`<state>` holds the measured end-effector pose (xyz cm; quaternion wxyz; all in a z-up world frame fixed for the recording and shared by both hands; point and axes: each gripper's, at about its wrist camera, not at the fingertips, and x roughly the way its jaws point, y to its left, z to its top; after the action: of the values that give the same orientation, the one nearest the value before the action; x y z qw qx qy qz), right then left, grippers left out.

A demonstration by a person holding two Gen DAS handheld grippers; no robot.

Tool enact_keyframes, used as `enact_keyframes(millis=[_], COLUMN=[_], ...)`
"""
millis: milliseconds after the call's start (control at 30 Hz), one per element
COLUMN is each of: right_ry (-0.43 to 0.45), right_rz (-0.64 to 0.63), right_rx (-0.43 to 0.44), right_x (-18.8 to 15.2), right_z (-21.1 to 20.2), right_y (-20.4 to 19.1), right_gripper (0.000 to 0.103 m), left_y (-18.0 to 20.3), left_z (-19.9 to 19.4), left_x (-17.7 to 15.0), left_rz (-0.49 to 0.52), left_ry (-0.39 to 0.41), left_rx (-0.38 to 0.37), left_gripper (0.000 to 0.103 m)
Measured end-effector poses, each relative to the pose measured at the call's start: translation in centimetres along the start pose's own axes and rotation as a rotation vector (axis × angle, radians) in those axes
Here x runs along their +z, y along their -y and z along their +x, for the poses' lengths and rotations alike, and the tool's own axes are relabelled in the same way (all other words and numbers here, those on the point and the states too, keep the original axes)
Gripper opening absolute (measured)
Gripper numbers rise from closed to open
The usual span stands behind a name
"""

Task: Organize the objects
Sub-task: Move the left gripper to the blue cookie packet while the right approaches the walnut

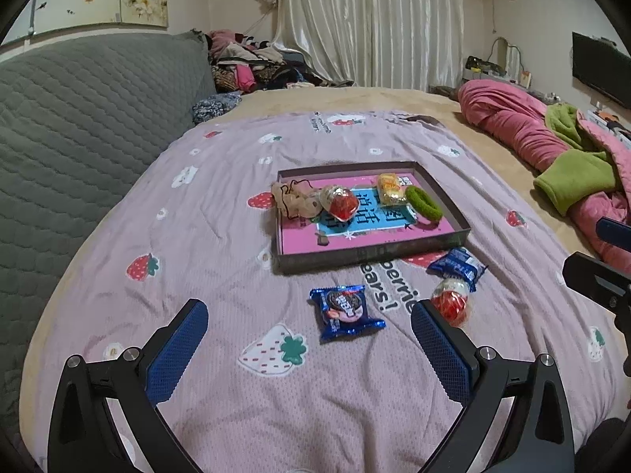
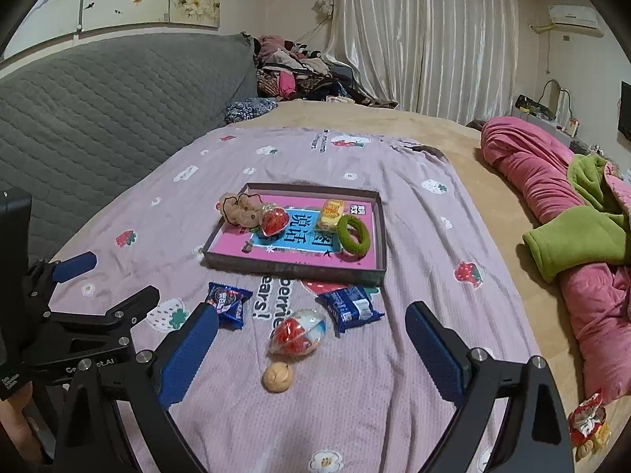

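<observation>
Your left gripper [image 1: 309, 347] hangs over the bed [image 1: 236, 414], jaws apart and empty, with the nearer cookie packet [image 1: 347, 312] just ahead between them. Right of that packet, your right gripper [image 2: 311, 341] has jaws spread too, the red candy ball [image 2: 297, 337] and small biscuit [image 2: 278, 377] lying between them, short of the tray [image 2: 292, 268].

Left tongs [image 1: 309, 337] and right tongs [image 2: 311, 339] hover side by side, both spread wide and holding nothing.

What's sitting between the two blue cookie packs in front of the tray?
Right wrist view: between the left pack and right pack, only bare printed blanket; the clear egg capsule lies nearer.
</observation>
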<state>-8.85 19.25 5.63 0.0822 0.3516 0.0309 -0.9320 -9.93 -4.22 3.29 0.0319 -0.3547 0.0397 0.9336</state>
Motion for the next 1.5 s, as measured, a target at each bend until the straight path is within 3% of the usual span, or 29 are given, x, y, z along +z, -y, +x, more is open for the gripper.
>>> enact_keyframes(millis=[400, 1200, 1500], right_ry=[-0.022, -0.115, -0.105], right_rz=[0.002, -0.070, -0.056], right_rx=[-0.006, -0.031, -0.030], right_x=[-1.1, -7.0, -8.2], right_z=[-0.2, 5.5, 7.0], right_y=[-0.3, -2.6, -2.4], right_gripper=[0.096, 0.096, 0.096], left_y=[0.6, 0.2, 0.6], left_z=[-0.3, 5.0, 7.2], left_x=[-2.2, -4.6, -4.3], left_rz=[0.019, 0.003, 0.003], left_ry=[-0.017, -0.070, -0.088], left_rx=[-0.003, -0.015, -0.010], left_gripper=[0.103, 0.103, 0.103])
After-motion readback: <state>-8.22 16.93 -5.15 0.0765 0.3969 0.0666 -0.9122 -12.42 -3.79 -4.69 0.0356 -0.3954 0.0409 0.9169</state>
